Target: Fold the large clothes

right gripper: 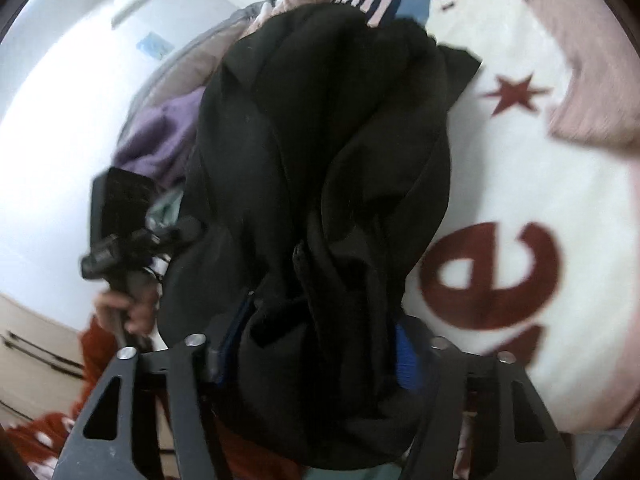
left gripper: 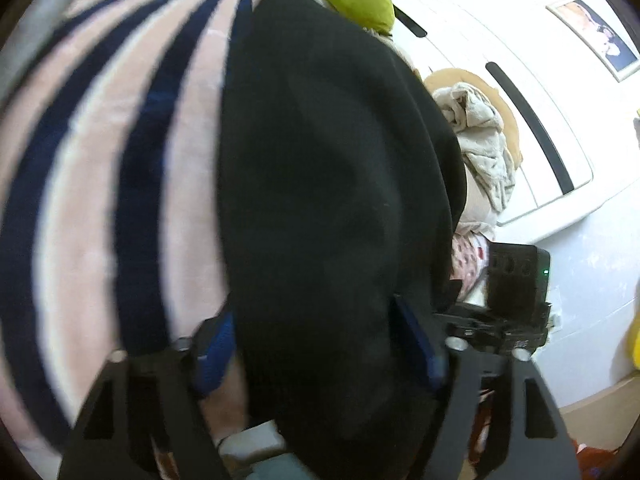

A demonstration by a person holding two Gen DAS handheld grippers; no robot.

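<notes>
The black garment hung bunched between both tongs, above the bed's striped blanket at nine o'clock in the left view and the white lettered blanket at three o'clock in the right view. The left tongs were clenched on a thick fold of it; the right tongs likewise gripped a twisted wad. The risk was uneven layers: each bite seemed to take several thicknesses, so an inner layer could slip free and the fold come out crooked. The other gripper, at nine o'clock in the right view, sat close enough for the tools to snag.
</notes>
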